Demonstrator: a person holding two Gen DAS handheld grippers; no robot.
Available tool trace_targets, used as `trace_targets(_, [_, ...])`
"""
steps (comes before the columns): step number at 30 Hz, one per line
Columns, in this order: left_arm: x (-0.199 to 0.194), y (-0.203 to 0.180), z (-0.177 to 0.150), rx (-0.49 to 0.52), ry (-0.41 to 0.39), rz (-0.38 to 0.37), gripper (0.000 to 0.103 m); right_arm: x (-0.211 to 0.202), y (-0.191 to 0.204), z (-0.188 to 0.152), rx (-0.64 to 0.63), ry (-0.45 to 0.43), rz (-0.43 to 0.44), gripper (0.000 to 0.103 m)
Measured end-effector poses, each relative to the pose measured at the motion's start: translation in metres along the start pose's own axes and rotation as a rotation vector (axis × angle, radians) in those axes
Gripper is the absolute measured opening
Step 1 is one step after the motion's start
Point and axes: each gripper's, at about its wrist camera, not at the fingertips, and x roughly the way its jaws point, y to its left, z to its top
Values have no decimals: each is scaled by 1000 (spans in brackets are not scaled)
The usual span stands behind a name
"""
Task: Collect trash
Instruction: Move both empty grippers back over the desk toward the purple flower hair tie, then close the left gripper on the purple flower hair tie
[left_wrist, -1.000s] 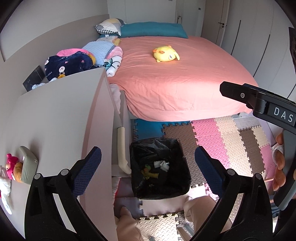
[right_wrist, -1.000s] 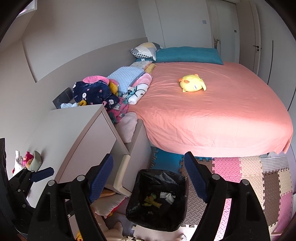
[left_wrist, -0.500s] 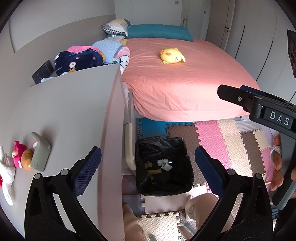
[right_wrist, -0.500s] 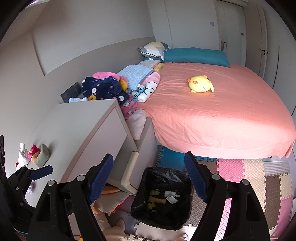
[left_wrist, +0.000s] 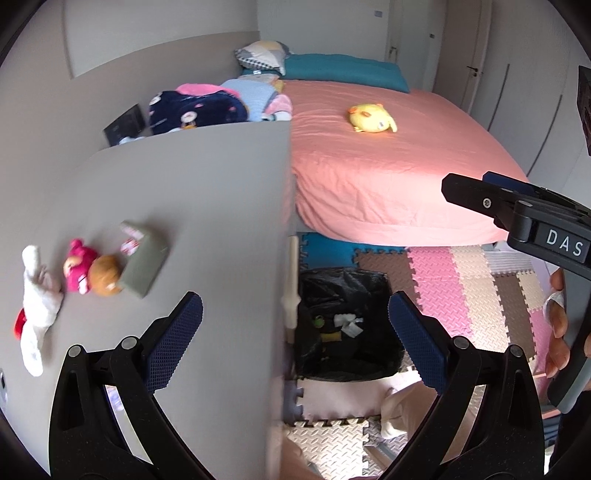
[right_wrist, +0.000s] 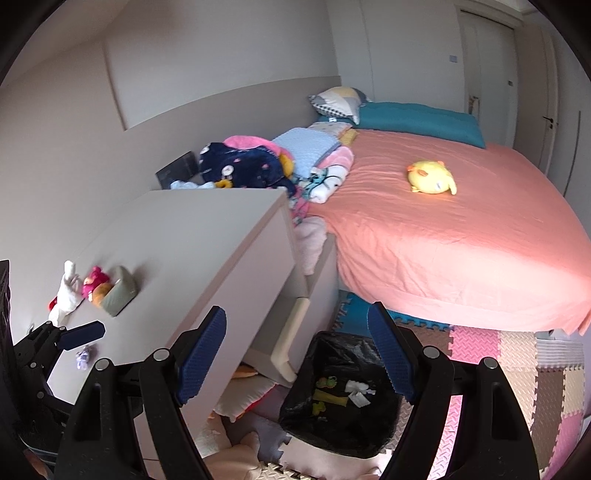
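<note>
Trash is seen in two places: some pieces lie inside the black-lined bin (right_wrist: 341, 398) on the floor, and small items are left on the grey table (left_wrist: 192, 221).

Beyond both, the bed (left_wrist: 388, 177) with its salmon sheet is seen filling the far half of the room, with a teal pillow (right_wrist: 417, 123) at its head, a heap of folded blankets and clothes (right_wrist: 266, 162) along its wall side, and a yellow plush toy (right_wrist: 432, 177) lying alone on the sheet. The floor mat (left_wrist: 476, 280) of pink, beige and brown foam tiles is spread at the foot of the bed.

The bin is placed on the floor just beside the table's open drawer (right_wrist: 291, 332); white crumpled paper (right_wrist: 356, 391) and yellow-green scraps (right_wrist: 325, 397) are seen at its bottom.

On the table top, near its left end, a grey-green box (left_wrist: 144, 260) is tilted against a pink and orange doll (left_wrist: 90, 271), with a white plush (left_wrist: 37, 306) just beside them. A small purple scrap (right_wrist: 83, 358) is seen near the table's front corner.

The left tool (left_wrist: 295, 339) is held wide, with nothing between its blue pads, above the table edge and the bin. The right tool (right_wrist: 295, 360) is likewise held wide and empty above the bin and drawer.
</note>
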Motion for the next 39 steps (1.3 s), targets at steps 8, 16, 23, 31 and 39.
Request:
trace_targets(8, [-13, 38, -24, -49, 12, 56, 97, 16, 42, -9, -43, 28, 54, 79])
trace_targets(16, [-16, 70, -42, -99, 32, 90, 97, 31, 77, -12, -86, 50, 93, 79])
trace_targets(23, [-15, 92, -52, -142, 37, 84, 97, 41, 99, -14, -119, 64, 116, 79])
trace_targets(31, [-12, 109, -62, -183, 33, 89, 87, 52, 114, -15, -133, 78, 141, 79])
trace_targets(39, [-2, 118, -70, -181, 65, 93, 57, 66, 132, -16, -155, 99, 168, 79])
